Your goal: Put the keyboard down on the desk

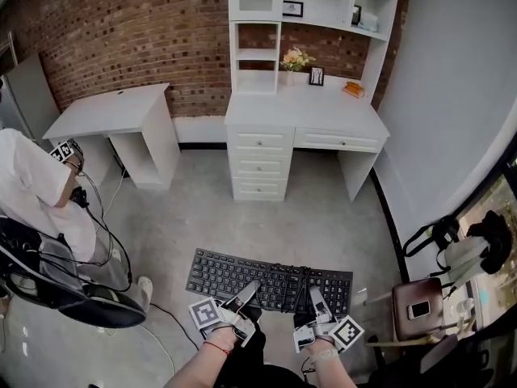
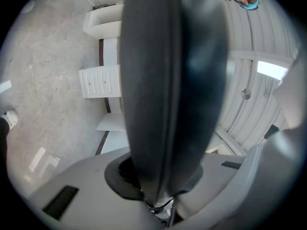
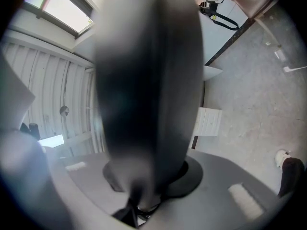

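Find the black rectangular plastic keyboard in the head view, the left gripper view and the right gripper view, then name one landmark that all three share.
Head view: the black rectangular plastic keyboard spans the lower centre.
Left gripper view: seen edge-on, a dark slab filling the middle.
Right gripper view: edge-on and blurred, filling the middle.
Shared landmark: the white desk's drawer stack.

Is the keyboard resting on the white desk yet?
No, the keyboard hangs above the floor, gripped along its near edge by the left gripper and right gripper, well short of the desk.
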`<state>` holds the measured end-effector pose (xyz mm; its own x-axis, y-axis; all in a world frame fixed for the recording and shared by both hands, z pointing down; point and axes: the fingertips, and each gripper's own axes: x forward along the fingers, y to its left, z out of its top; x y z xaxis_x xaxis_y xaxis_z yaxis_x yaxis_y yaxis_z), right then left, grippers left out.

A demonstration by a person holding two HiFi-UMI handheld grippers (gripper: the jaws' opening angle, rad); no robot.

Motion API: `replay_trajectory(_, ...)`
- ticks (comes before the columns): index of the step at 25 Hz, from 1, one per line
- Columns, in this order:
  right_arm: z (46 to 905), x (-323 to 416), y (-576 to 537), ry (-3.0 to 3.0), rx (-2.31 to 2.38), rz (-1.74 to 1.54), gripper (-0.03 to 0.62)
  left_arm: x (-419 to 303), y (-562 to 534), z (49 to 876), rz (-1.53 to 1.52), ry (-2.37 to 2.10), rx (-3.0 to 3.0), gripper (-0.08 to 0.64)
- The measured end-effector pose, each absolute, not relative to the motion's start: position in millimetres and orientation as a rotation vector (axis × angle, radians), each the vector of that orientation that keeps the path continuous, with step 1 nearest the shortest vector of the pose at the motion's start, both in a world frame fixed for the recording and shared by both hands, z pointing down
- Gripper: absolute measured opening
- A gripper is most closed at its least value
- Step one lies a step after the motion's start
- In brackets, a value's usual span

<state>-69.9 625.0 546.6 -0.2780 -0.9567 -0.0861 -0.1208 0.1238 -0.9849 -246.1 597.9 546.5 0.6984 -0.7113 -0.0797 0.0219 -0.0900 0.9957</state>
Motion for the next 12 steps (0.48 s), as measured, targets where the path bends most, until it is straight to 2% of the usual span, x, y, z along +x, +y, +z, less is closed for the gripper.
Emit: replay_trajectory(12,553.3,-82.3,501.2,1.544,-1.081,-1.272,0.071,-258.3,473.7,558.7,-0.652,-0.587,1.549,0.051)
